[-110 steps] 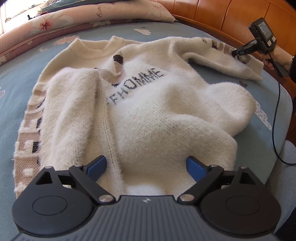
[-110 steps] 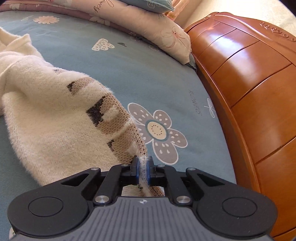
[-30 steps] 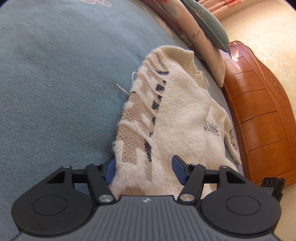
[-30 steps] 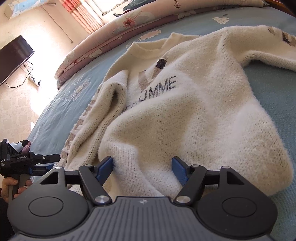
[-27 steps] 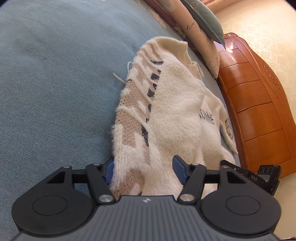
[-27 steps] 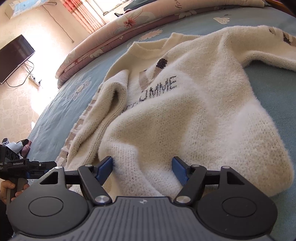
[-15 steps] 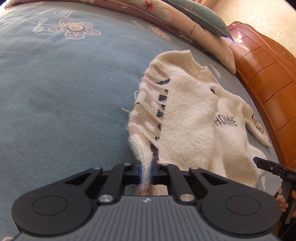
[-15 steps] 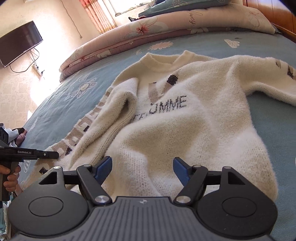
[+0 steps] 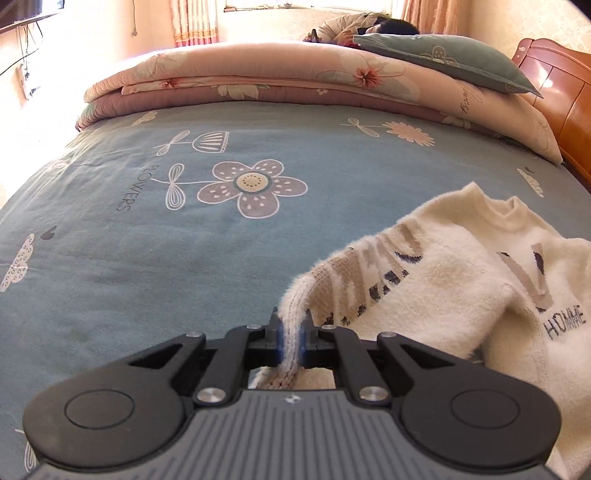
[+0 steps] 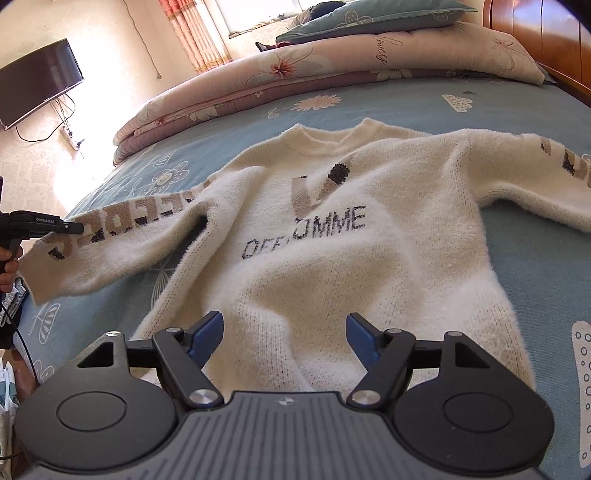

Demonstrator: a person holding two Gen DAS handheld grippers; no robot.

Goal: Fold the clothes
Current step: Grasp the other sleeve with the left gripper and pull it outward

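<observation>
A fluffy cream sweater point(image 10: 332, 229) with dark lettering lies face up on the blue flowered bedsheet point(image 10: 524, 107). Its left sleeve point(image 10: 110, 236), patterned in brown and navy, is stretched out sideways and lifted off the sheet. My left gripper point(image 9: 291, 338) is shut on that sleeve's cuff point(image 9: 291, 325); from the right wrist view it shows as a black tool point(image 10: 40, 225) at the sleeve's end. My right gripper point(image 10: 284, 338) stands open over the sweater's hem, with nothing pinched between its blue pads. The right sleeve point(image 10: 546, 184) lies spread toward the right.
A folded pink floral quilt point(image 9: 258, 81) and a teal pillow point(image 9: 443, 62) lie along the far side of the bed. A wooden headboard point(image 10: 546, 29) rises at the right. A television point(image 10: 37, 81) hangs on the left wall. Bare sheet point(image 9: 147, 240) lies left of the sweater.
My left gripper closed on the patterned cuff, then rose and pulled the sleeve out sideways, unfolding it from the sweater's body. The right gripper lifted slightly and stayed open.
</observation>
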